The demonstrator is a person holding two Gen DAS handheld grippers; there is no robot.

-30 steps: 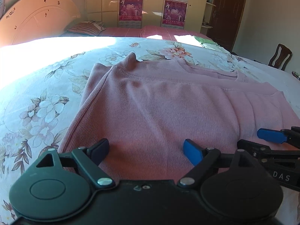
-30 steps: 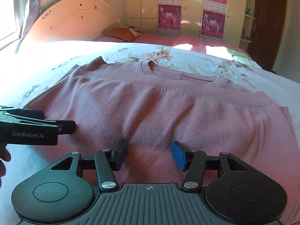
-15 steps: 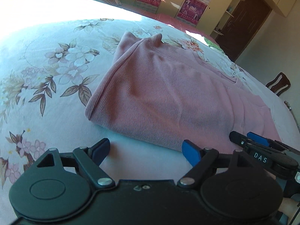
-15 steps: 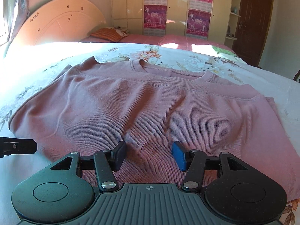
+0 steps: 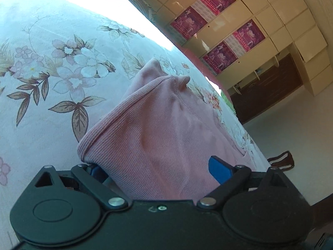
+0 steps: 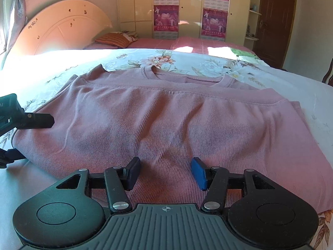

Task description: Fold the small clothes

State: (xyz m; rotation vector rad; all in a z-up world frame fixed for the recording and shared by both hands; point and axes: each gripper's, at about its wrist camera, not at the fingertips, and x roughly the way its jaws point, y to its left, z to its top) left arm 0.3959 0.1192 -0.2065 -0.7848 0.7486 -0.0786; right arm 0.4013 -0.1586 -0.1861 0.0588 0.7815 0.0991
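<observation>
Right now the left gripper (image 5: 158, 169) straddles the folded corner of the pink ribbed sweater (image 5: 158, 125), jaws opening, cloth between them but not pinched. Lower centre in its own view, the right gripper (image 6: 164, 171) stands half apart over the knit, grasping nothing. Only that view shows the round neckline and arched headboard (image 6: 62, 25); the sweater lies on the floral bedsheet (image 5: 52, 73).

The pink ribbed sweater (image 6: 166, 120) is lying flat on the floral bedsheet (image 6: 208, 64), folded crosswise, neckline facing the headboard edge. Its folded left-hand corner (image 5: 97, 145) is bulging slightly above the bedsheet.
</observation>
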